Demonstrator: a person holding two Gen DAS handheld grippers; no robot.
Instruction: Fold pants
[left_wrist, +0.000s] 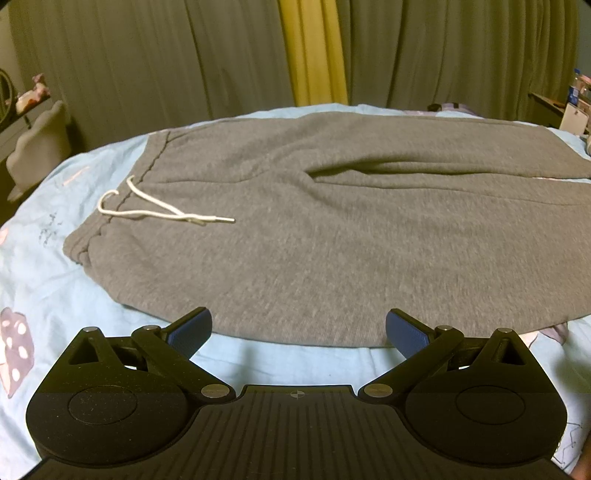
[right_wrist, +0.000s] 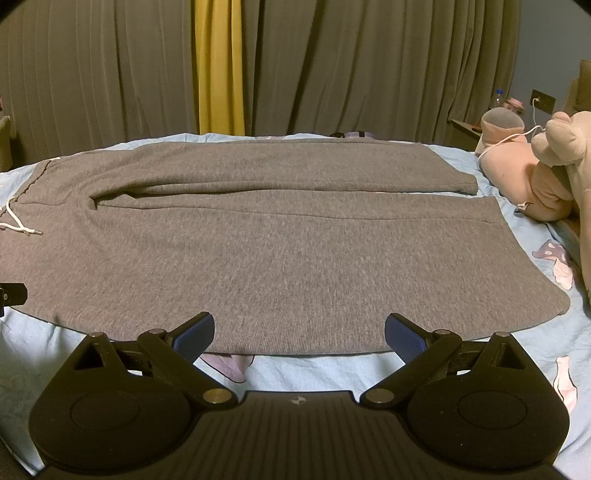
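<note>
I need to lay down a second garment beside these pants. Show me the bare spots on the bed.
Bare sheet lies left of the waistband, beyond the drawstring. A narrow strip runs along the near edge of the pants, under both open tongs, left and right. It is crowded past the leg cuffs, where plush toys sit.

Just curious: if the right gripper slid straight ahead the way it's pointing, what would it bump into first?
Probably the near edge of the pants, lying flat on the bed just ahead of the open right gripper. Depth is hard to judge.
</note>
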